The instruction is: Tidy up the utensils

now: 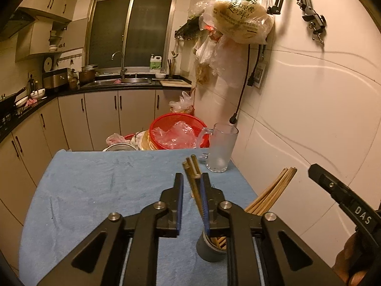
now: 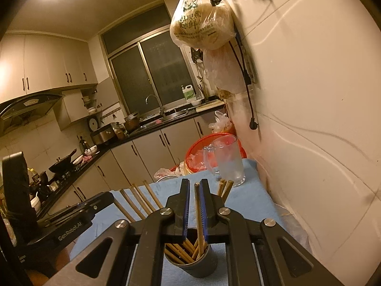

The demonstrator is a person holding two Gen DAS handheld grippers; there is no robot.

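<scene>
In the left wrist view, the left gripper (image 1: 192, 178) hovers over a blue cloth (image 1: 95, 190) on the table, its fingers parted; a few wooden chopsticks (image 1: 193, 169) lean against its right blue pad (image 1: 204, 200), clear of the other. They stand in a dark grey cup (image 1: 209, 250) below, with more chopsticks fanning right. A frosted glass mug (image 1: 222, 147) stands near the tiled wall (image 1: 309, 95), a red basket (image 1: 178, 131) beyond the table edge. In the right wrist view, the right gripper (image 2: 194, 188) sits directly above the cup (image 2: 200, 264), fingers nearly together with a single chopstick (image 2: 198, 212) between them; it seems pinched, though the contact is hard to judge.
</scene>
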